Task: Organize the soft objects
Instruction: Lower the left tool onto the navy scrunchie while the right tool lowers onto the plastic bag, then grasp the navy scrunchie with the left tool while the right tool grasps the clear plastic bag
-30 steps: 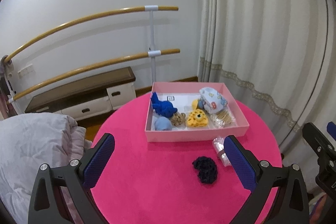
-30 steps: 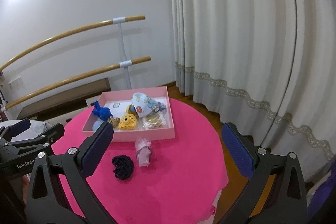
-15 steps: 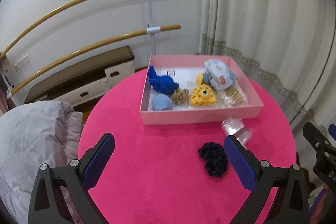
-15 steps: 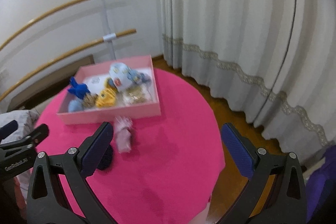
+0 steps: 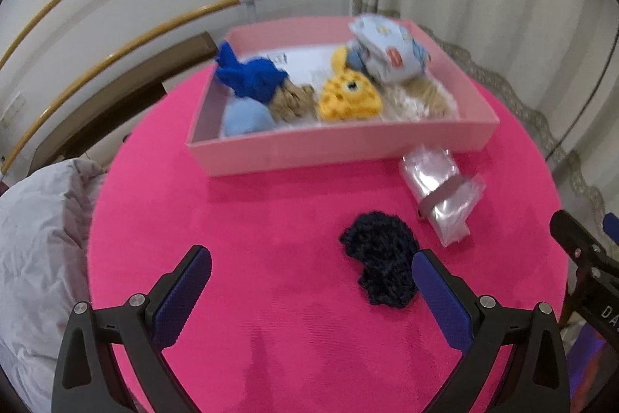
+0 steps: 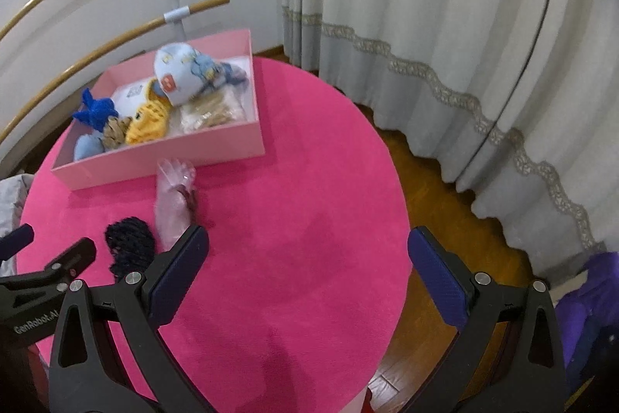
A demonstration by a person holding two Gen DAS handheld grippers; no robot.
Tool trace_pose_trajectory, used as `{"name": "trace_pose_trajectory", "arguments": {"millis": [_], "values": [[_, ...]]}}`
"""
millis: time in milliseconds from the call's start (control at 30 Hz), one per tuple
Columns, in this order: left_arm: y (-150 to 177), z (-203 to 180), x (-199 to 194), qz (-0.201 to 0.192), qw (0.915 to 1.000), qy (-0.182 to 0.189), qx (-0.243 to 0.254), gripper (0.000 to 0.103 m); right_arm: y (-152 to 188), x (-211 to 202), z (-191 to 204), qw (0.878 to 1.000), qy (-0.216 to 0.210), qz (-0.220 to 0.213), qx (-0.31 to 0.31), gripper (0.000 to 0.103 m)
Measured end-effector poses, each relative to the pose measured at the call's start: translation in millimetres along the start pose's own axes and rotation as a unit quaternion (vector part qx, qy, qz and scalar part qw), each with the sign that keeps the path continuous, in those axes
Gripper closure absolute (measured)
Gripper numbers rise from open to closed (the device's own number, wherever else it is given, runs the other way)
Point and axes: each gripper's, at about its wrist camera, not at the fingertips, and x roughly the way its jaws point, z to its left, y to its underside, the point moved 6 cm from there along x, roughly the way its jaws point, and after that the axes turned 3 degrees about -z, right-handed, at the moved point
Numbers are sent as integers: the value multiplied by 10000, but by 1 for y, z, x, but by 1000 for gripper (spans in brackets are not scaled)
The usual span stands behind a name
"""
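Note:
A pink box (image 5: 332, 148) (image 6: 170, 157) stands at the far side of the round pink table (image 5: 271, 258) and holds several soft toys: blue, yellow, tan, a patterned light-blue one. A dark navy crocheted piece (image 5: 381, 266) (image 6: 129, 244) lies on the table in front of the box. A clear plastic bag (image 5: 441, 192) (image 6: 174, 196) lies beside it. My left gripper (image 5: 309, 293) is open and empty, its right finger just beside the navy piece. My right gripper (image 6: 305, 269) is open and empty, over the table's right part.
A white curtain (image 6: 425, 26) hangs to the right. Wooden ballet bars (image 5: 116, 6) run along the wall behind. A grey duvet (image 5: 35, 239) lies left of the table. Wooden floor (image 6: 425, 173) shows past the table's right edge.
Both grippers have moved forward and tilted down toward the table. The navy piece and the bag now sit closer in both views. Nothing on the table has moved.

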Motion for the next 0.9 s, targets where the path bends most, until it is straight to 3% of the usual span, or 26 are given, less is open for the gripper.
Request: {"name": "trace_pose_trajectory", "arguments": {"millis": [400,533,633,700,800,900], "values": [[12,-34,63,718,9967,363,120,0,10,27,-9,9990,-83,438,10,0],[11,-38,72,638,9972,368,136,5,12,32,-9,9986,-116,519,-19,0],[8,-40,69,392,9982,431,141,30,14,35,-10,9983,-118,575,-3,0],[7,-39,66,302,9985,429,135,55,14,38,-10,9981,-106,611,5,0],[7,-33,63,264,9985,475,74,77,13,39,-9,9978,-144,644,24,0],[7,-23,59,289,9979,573,-66,87,12,37,-6,9977,-245,630,19,0]]}}
